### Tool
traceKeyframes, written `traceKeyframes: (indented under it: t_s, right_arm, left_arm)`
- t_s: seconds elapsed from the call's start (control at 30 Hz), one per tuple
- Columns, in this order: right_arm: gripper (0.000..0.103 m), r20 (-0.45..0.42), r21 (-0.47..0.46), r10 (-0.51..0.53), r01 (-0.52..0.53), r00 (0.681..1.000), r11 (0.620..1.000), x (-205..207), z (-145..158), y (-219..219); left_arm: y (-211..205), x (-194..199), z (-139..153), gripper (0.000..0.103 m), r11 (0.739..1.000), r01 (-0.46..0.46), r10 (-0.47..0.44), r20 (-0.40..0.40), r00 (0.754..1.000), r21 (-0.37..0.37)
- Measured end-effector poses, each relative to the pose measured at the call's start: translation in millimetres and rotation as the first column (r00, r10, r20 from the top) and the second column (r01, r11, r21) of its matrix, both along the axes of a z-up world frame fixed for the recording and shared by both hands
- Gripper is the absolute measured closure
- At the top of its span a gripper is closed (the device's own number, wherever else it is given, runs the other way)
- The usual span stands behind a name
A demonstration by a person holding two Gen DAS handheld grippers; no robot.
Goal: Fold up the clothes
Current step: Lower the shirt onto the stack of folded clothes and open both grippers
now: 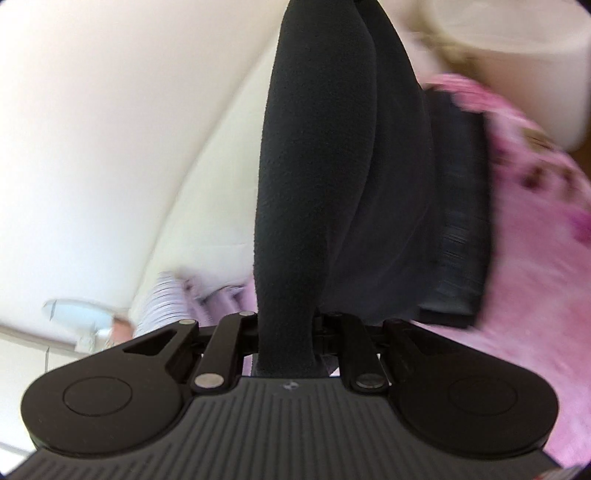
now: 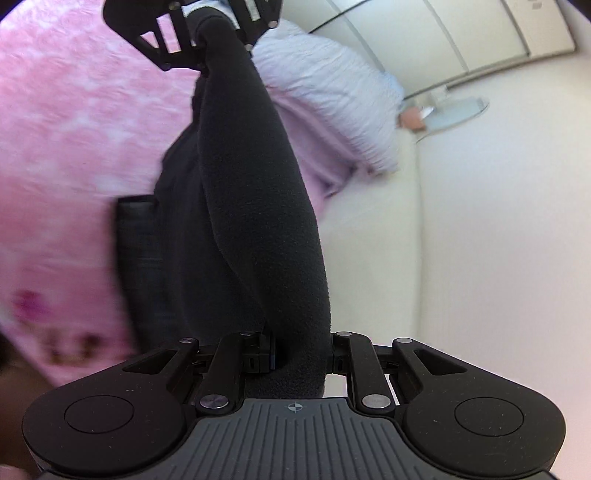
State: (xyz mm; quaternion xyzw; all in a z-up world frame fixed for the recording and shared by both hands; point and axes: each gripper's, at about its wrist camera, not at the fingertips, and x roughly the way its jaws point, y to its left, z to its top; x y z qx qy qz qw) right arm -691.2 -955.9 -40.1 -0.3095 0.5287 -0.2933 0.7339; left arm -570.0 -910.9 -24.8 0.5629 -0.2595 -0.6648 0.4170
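Observation:
A black fleece garment (image 1: 317, 184) is stretched in the air between my two grippers, twisted into a thick roll. My left gripper (image 1: 286, 354) is shut on one end of it, and the cloth hides the fingertips. In the right wrist view my right gripper (image 2: 299, 365) is shut on the other end of the garment (image 2: 251, 203), which runs up to the left gripper (image 2: 201, 33) at the top of the frame. The garment's ribbed hem (image 1: 461, 221) hangs down beside the roll, over a pink patterned bed cover (image 2: 74, 129).
A person in a pale striped top (image 2: 332, 92) is behind the garment. White ceiling with a round lamp (image 1: 77, 314) fills the left wrist view's left side. White cupboard doors (image 2: 480, 37) show at the upper right. The pink cover (image 1: 535, 258) is blurred.

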Motion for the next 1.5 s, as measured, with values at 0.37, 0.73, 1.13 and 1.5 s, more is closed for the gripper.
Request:
traceKeyframes:
  t_s: [0.37,0.73,1.13,1.5]
  right_arm:
    - [0.085,-0.03,0.131,-0.007,0.011,1.0,0.991,-31.6,-150.0,-112.8]
    - [0.085,-0.093,0.08,0.063,-0.055,0.994,0.995,-60.3,-182.3,-74.4]
    - [0.089,-0.043,0.09,-0.033,0.036,0.999,0.995,-89.4,-167.5,-83.0]
    - [0.087,-0.052,0.051,-0.029,0.032,0.998,0.998,-98.2,-160.6,-56.7]
  left_arm:
    - [-75.4,-51.8,-179.2,0.089,0.964,-0.053,0.035,0.071,0.997,0.26]
    - [-48.3,-44.3,-195.4,0.081,0.989,0.001,-0.012,0.069,0.998,0.149]
    - [-32.2,-50.4,-223.2,0.089,0.987,0.05,-0.063,0.082,0.995,0.15]
    - [-17.0,-34.6,-219.7,0.086,0.991,-0.033,0.024,0.068,0.997,0.128]
